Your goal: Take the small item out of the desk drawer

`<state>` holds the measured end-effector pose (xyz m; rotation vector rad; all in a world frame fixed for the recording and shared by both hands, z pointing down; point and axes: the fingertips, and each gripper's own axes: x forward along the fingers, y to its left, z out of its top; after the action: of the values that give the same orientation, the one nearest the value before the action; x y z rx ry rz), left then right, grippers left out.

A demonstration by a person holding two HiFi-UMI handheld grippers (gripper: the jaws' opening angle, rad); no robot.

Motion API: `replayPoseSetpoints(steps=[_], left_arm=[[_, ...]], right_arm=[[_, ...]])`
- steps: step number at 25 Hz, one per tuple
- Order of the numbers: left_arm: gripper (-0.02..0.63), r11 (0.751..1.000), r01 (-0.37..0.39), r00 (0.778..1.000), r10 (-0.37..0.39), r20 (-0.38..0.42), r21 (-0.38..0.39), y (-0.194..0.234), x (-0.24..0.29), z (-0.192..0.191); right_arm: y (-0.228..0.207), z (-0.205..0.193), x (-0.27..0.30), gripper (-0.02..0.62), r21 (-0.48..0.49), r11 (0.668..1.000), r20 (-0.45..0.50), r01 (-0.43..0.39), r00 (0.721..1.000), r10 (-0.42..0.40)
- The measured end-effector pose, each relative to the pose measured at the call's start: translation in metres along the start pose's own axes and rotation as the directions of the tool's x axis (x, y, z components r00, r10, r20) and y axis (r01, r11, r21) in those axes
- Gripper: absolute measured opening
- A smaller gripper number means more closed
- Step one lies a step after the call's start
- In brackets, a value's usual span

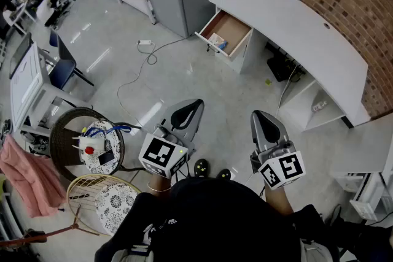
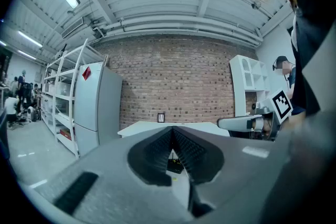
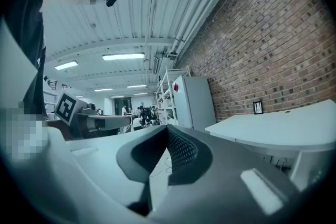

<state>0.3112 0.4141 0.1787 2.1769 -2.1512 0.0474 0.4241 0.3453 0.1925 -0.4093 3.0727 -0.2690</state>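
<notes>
Head view: open drawer [image 1: 228, 27] upper centre, small item [image 1: 217, 42] inside near front panel, well apart up-frame from both tools; left gripper [image 1: 187, 112] seemingly marginally nearer than right gripper [image 1: 263, 119].
Left gripper view: jaws shut, empty; desk [image 2: 142, 127] straight ahead.
Right gripper view: jaws shut, empty; desk at right.

Grey left gripper [image 1: 189, 108] and right gripper [image 1: 264, 121], black-and-white marker cubes [image 1: 163, 155], ribbed jaws, apparently black top [image 1: 209, 218].
</notes>
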Motion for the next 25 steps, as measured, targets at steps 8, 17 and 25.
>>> replayPoseSetpoints(steps=[8,17,25], left_arm=[[-0.002,1.000,-0.005,1.000,0.005,0.002,-0.004,-0.004,-0.001,0.001],[-0.002,1.000,-0.030,0.999,0.030,-0.013,0.003,-0.008,-0.005,0.000],[-0.002,0.998,-0.066,0.997,0.067,-0.030,0.009,-0.019,-0.007,-0.006]], right_arm=[[-0.002,0.000,-0.005,0.011,0.009,1.000,0.000,0.002,1.000,-0.002],[-0.011,0.001,-0.013,0.011,0.050,0.999,0.024,0.006,1.000,-0.007],[-0.017,-0.006,-0.025,0.012,0.062,0.998,0.022,-0.020,1.000,0.019]])
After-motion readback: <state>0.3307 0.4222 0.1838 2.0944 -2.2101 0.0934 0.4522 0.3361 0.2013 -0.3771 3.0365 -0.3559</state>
